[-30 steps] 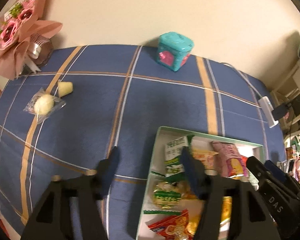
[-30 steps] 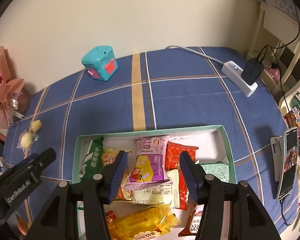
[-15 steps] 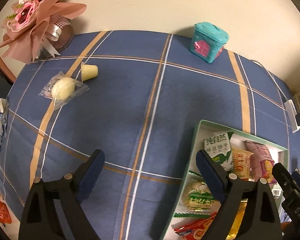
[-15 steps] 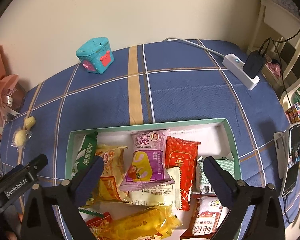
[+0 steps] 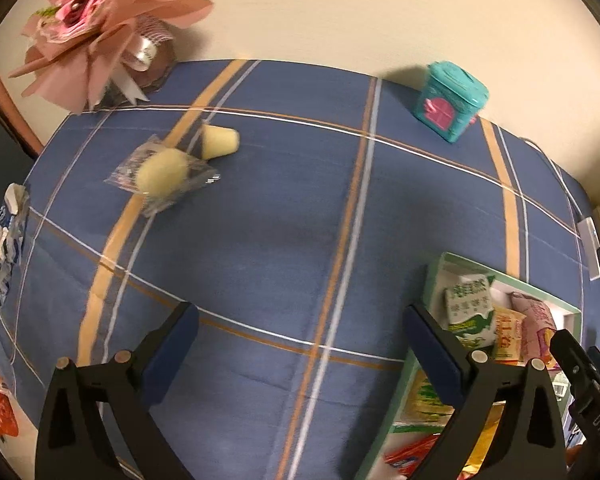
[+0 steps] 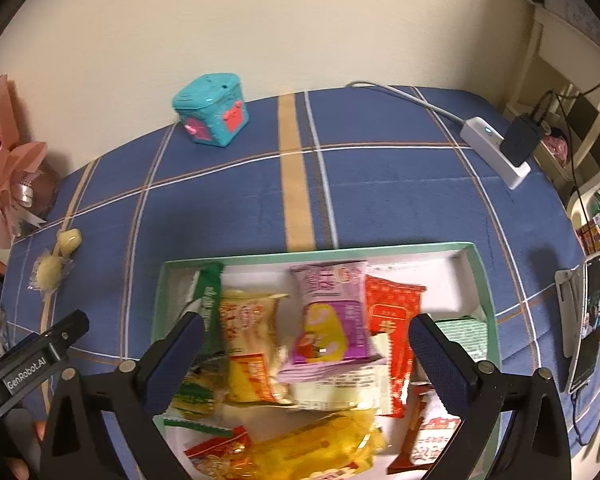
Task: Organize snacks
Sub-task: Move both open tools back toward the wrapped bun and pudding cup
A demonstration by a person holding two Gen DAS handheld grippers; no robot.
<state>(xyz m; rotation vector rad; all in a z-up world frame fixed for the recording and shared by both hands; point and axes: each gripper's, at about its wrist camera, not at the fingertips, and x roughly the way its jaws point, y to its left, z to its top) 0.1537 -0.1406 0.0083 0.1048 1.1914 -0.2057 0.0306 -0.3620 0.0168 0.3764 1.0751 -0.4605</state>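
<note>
Left wrist view looks down on a table (image 5: 268, 240) covered in blue plaid cloth. The left claw (image 5: 300, 340) hangs over bare cloth with its jaws opening wide and nothing between them. Well ahead of it and off to the left, a round yellow snack in a clear wrapper (image 5: 162, 172) lies on an orange stripe, with a small yellow jelly cup (image 5: 219, 142) on its side just beside it. A teal toy house (image 5: 450, 100) stands at the far edge by the wall, and a pink bouquet (image 5: 96, 28) sits in the far left corner. The green-rimmed box (image 5: 434, 280) lies to the right of this claw, its near corner just behind the right-hand finger, with a green and white packet (image 5: 468, 308) inside. Part of the right claw's black body shows at the lower right edge.

Right wrist view has the right claw (image 6: 304, 348) directly over the box (image 6: 316, 254), jaws spread wide and gripping nothing. Between the fingers, lower down in the box, lies a purple packet (image 6: 328, 316), resting on other packets. A red packet (image 6: 392, 320) lies to its right, a yellow packet (image 6: 252, 340) to its left, and a long yellow bag (image 6: 312, 448) nearest the camera. A white power strip (image 6: 496, 152) with a dark adapter sits at the far right of the table, and a phone on a stand (image 6: 588, 320) is at the right edge.
</note>
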